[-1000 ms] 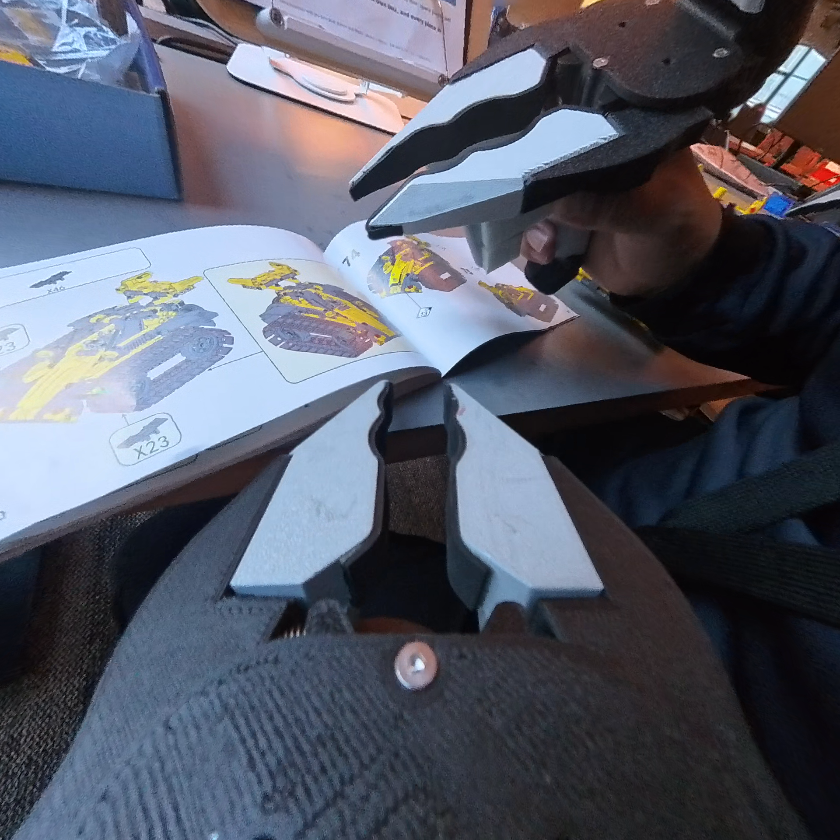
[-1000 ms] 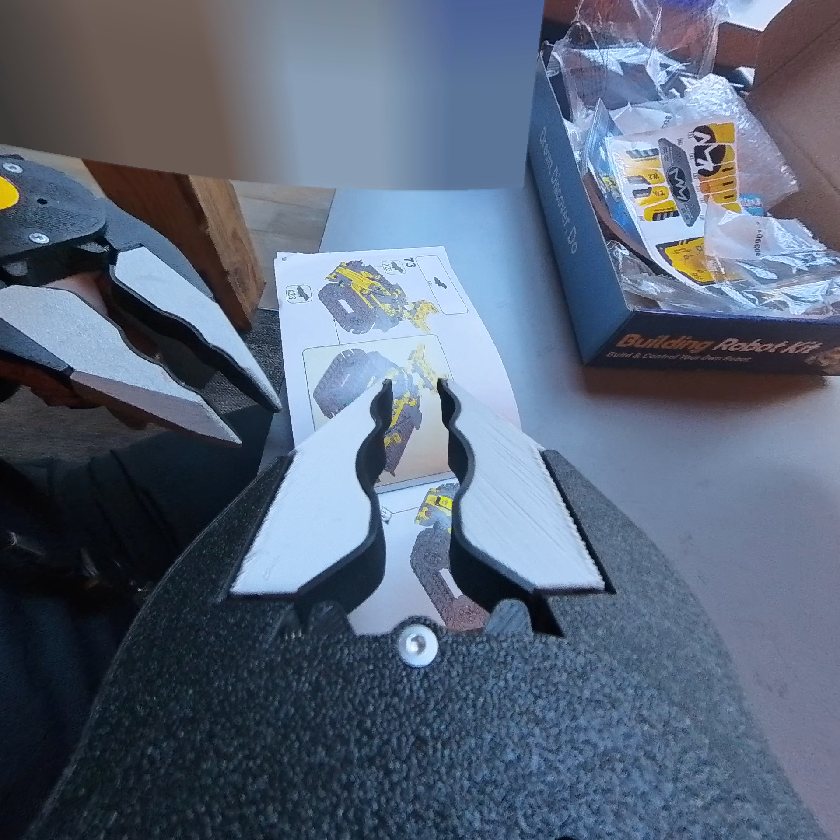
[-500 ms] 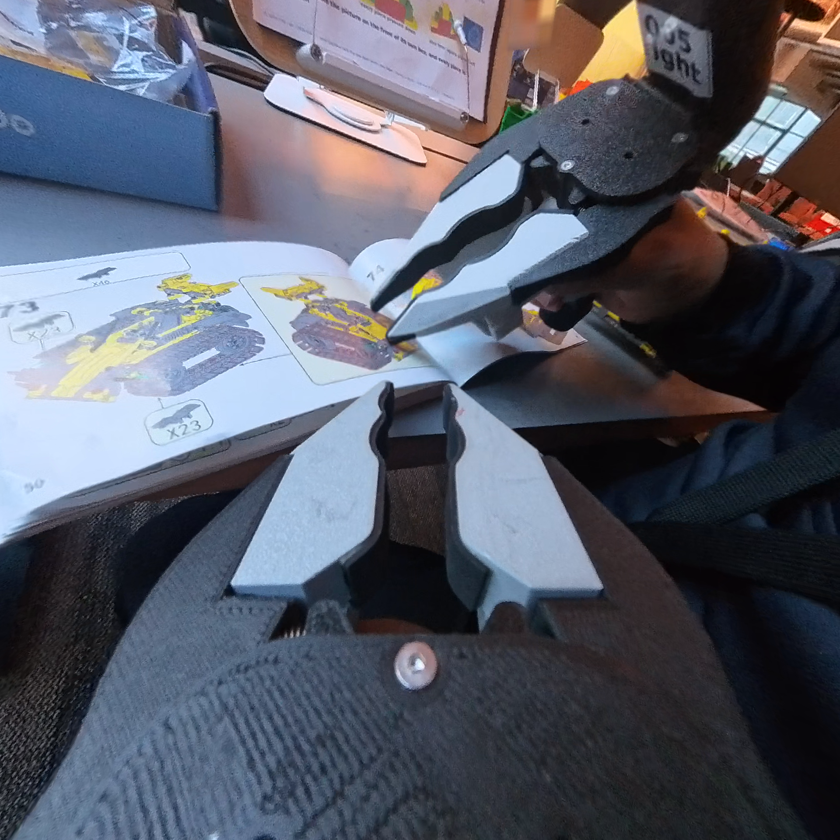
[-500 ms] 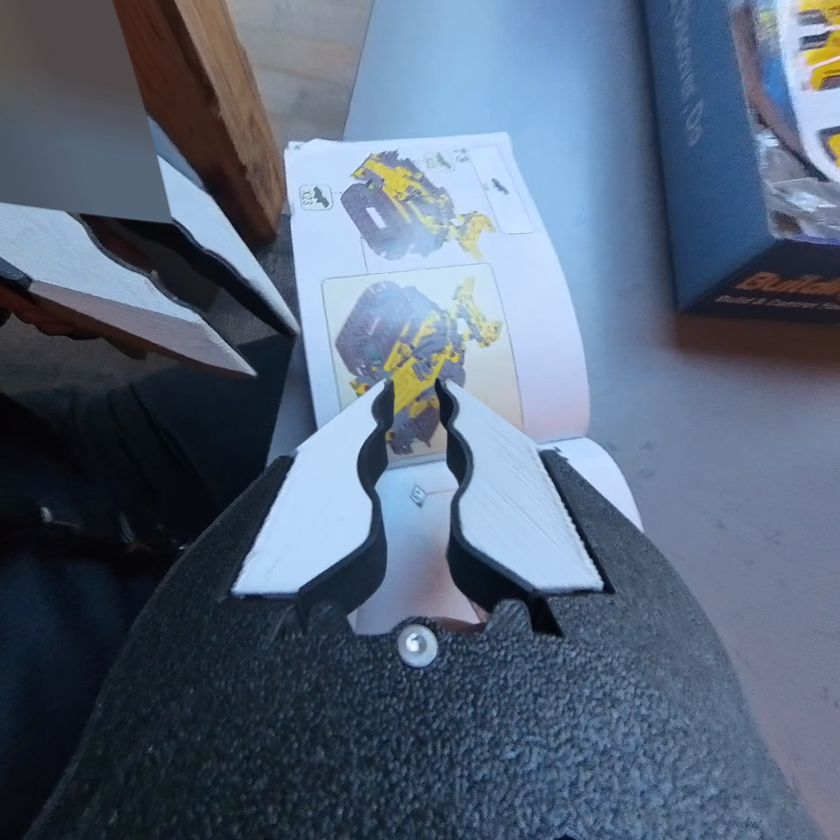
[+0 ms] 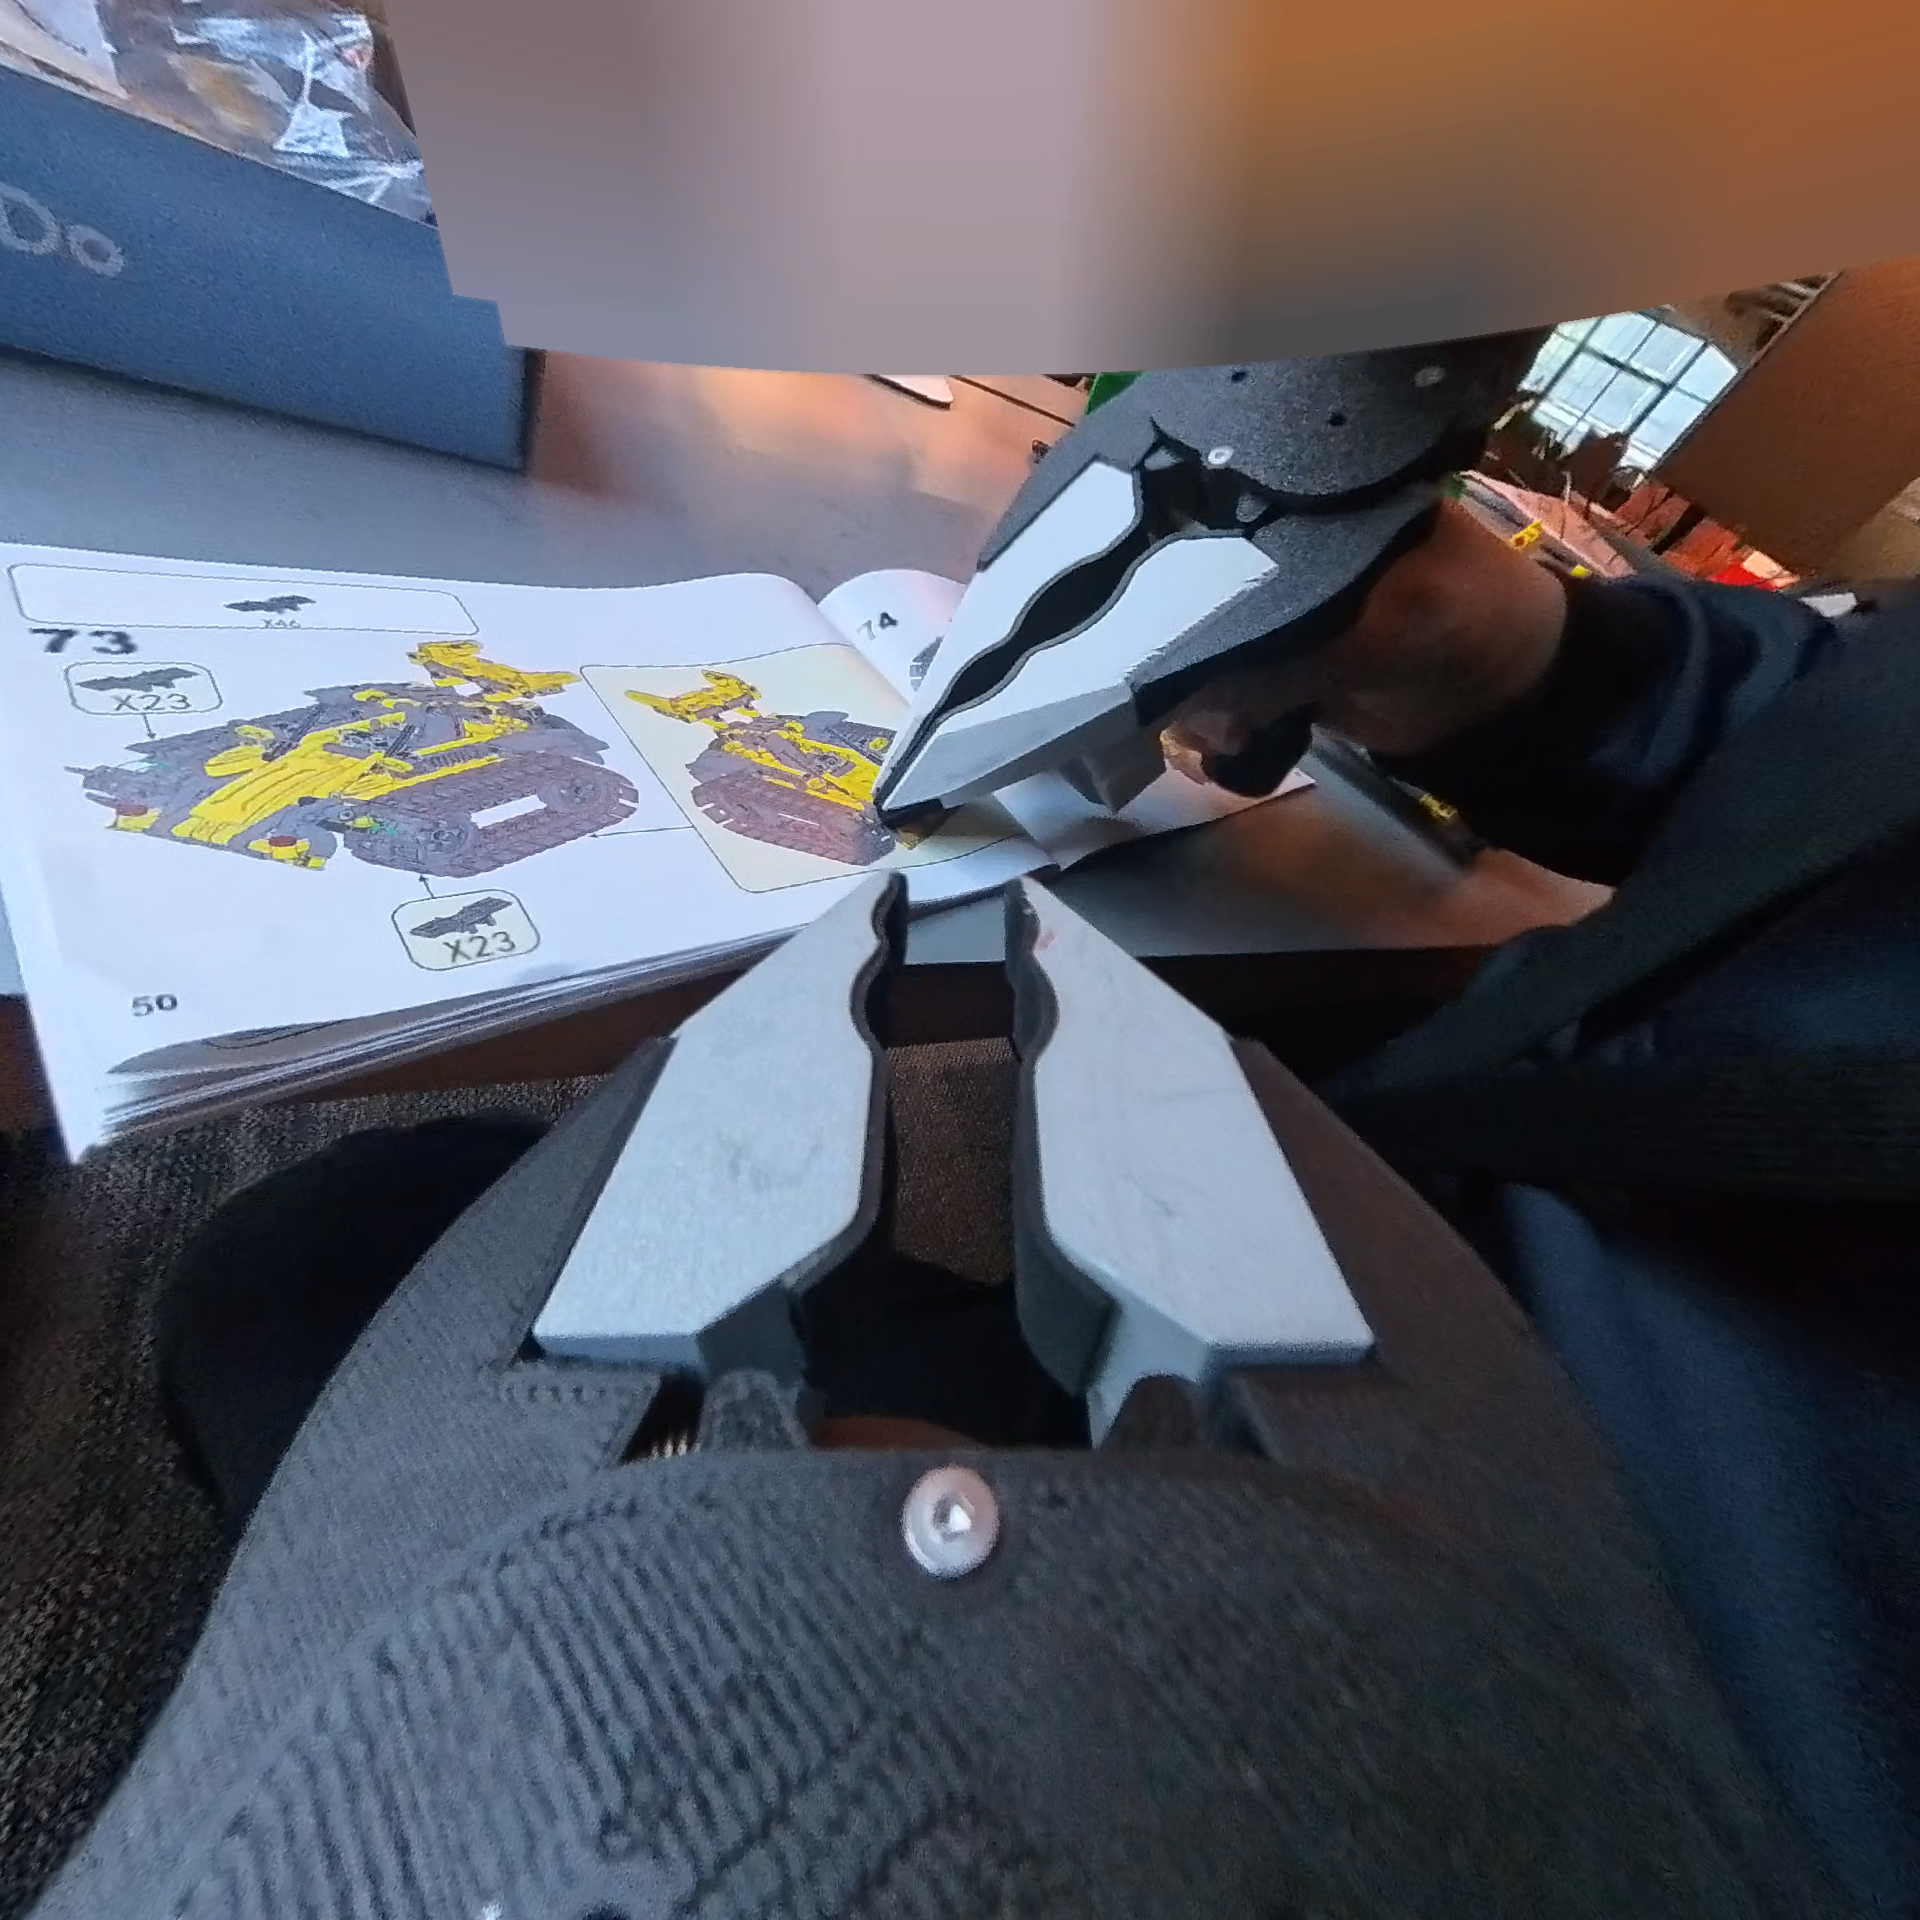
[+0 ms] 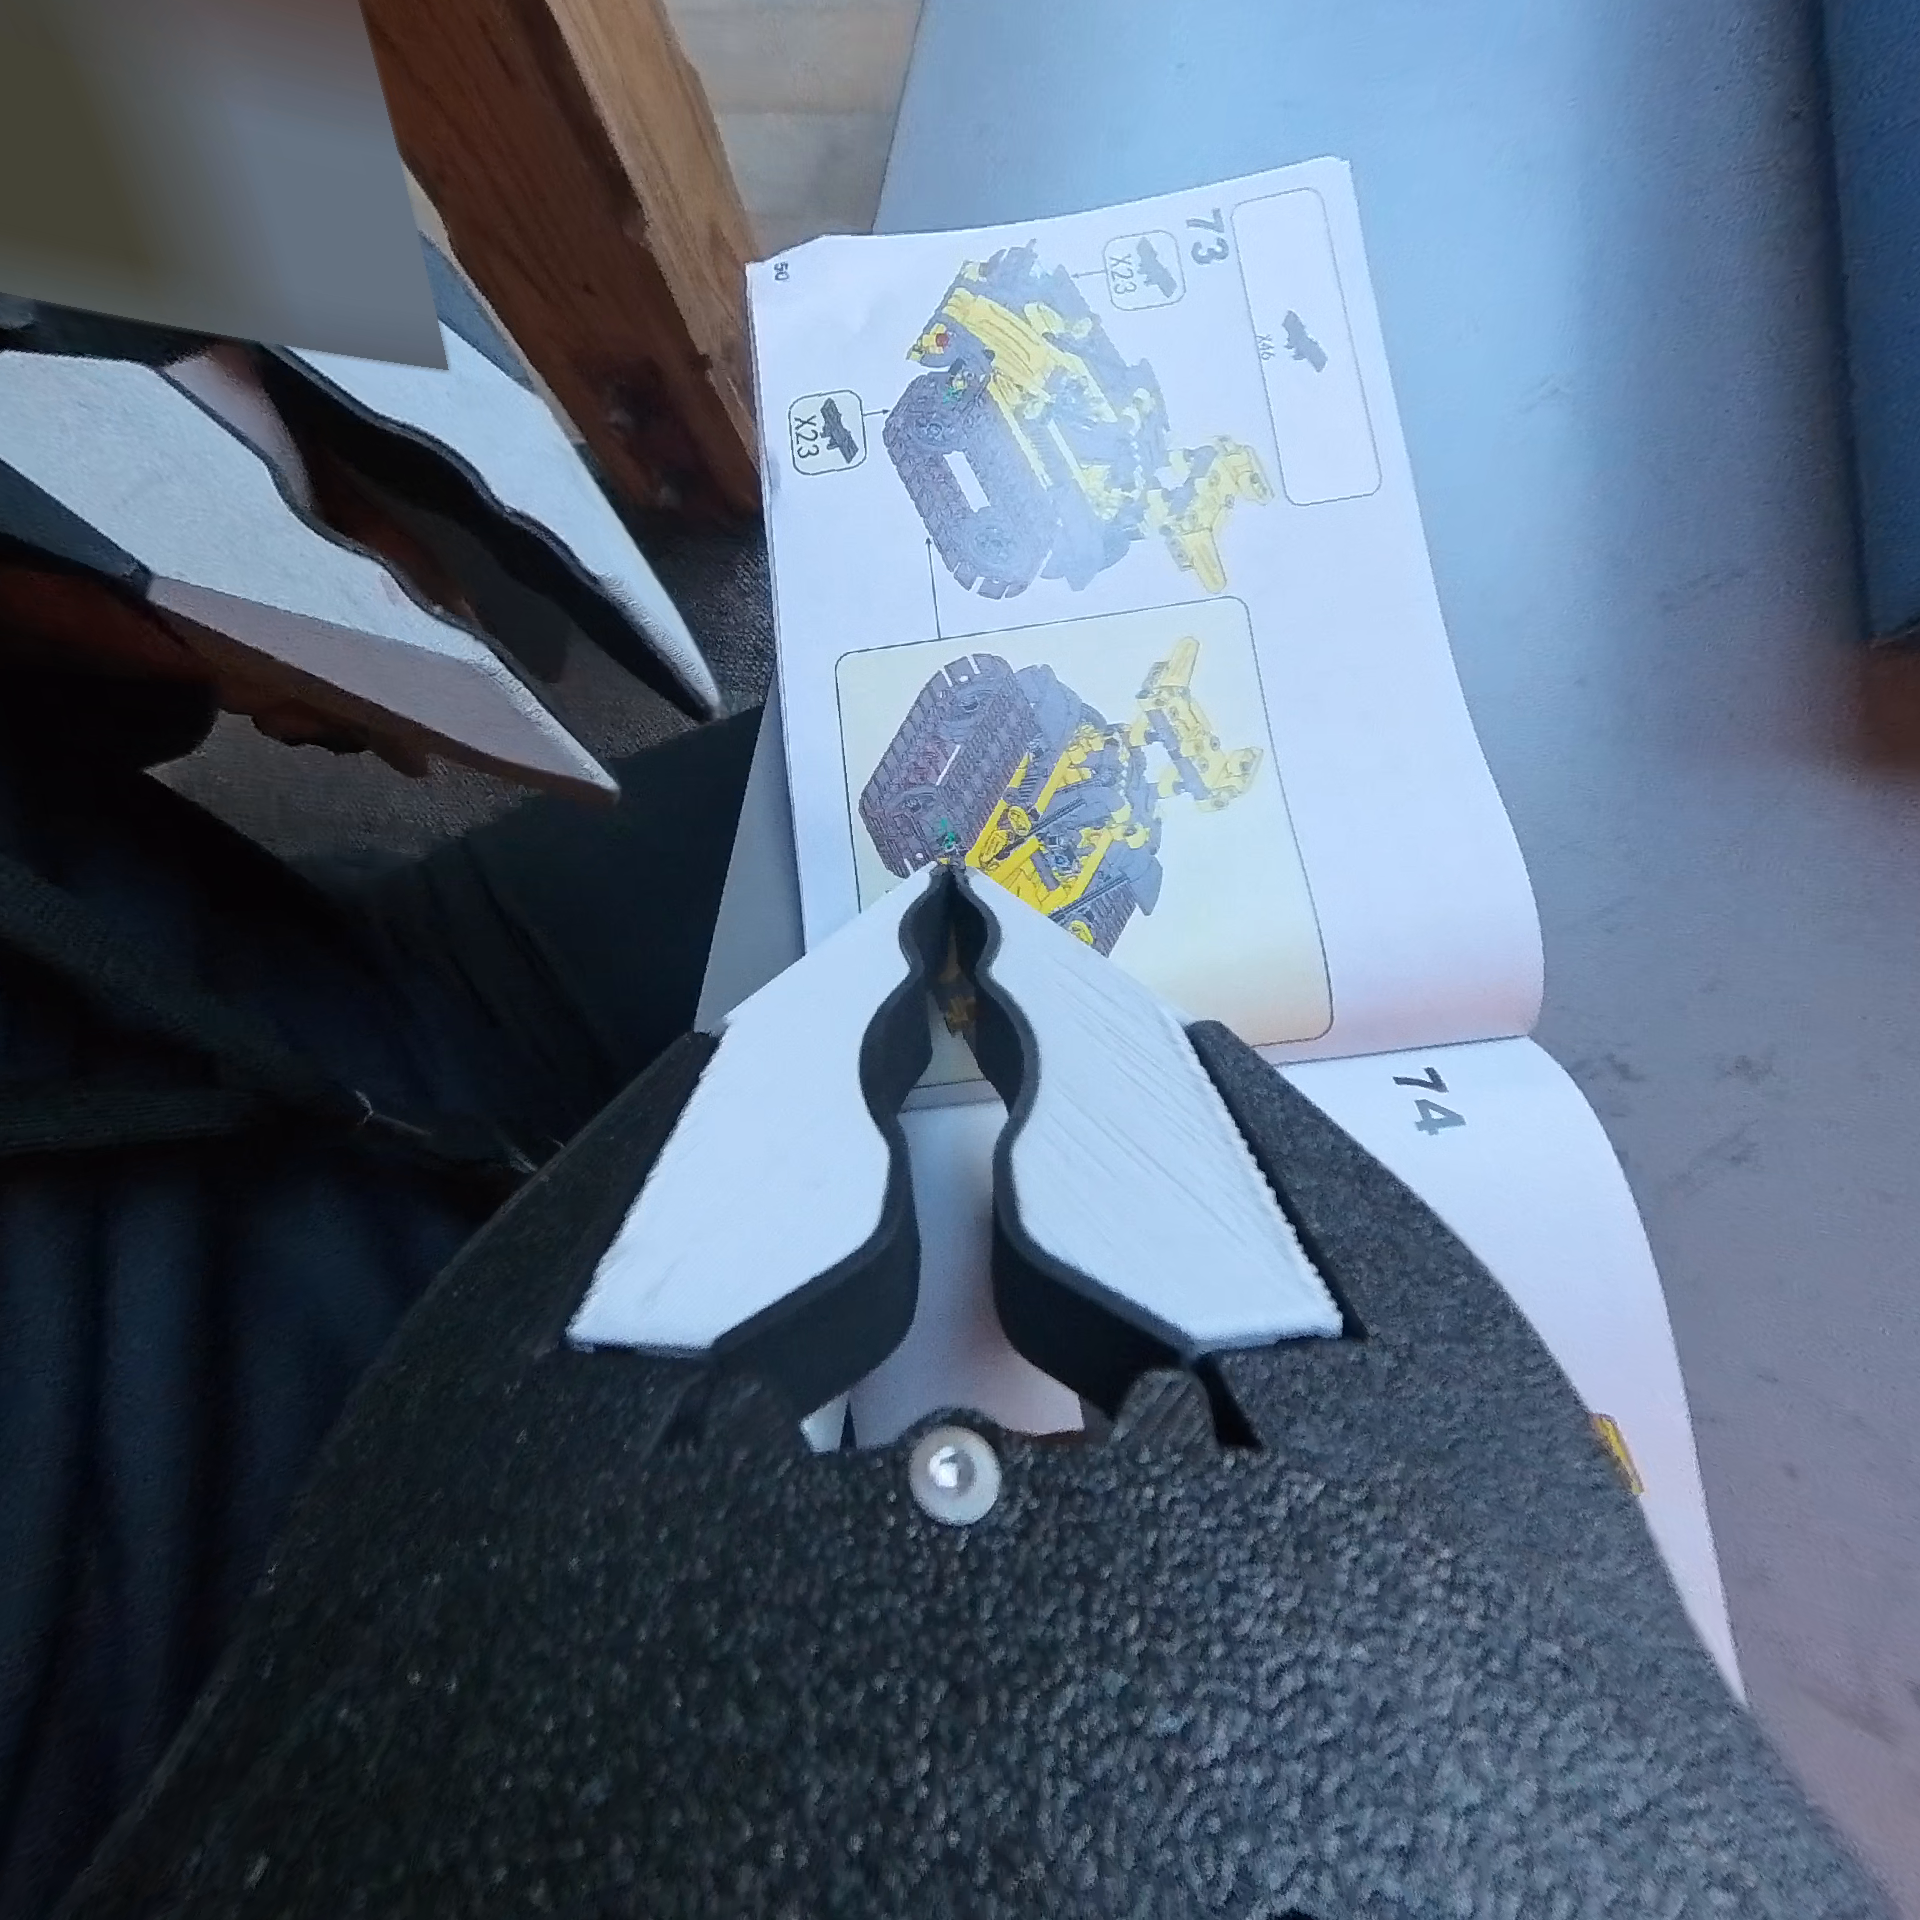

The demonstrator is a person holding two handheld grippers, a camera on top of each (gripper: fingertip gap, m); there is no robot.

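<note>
Two grippers, one open instruction booklet [image 5: 343, 831] on a grey table [image 6: 1662, 727].
Right gripper [image 6: 951, 883]: tips pinched together, touching the illustrated page. Left gripper [image 5: 951, 904]: parted, empty, off the table edge.

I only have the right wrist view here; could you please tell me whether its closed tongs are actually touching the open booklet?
Observer: Yes. Seen side-on, the right tongs rest their tips on the booklet, at the lower edge of the boxed picture.
Operator: Thank you. Is anything inside the blue box?
Observer: Crumpled plastic bags show over the rim of the blue box.
Operator: Are the left tongs holding anything?
Observer: No. The left tongs are open and empty, just short of the table edge.
</note>
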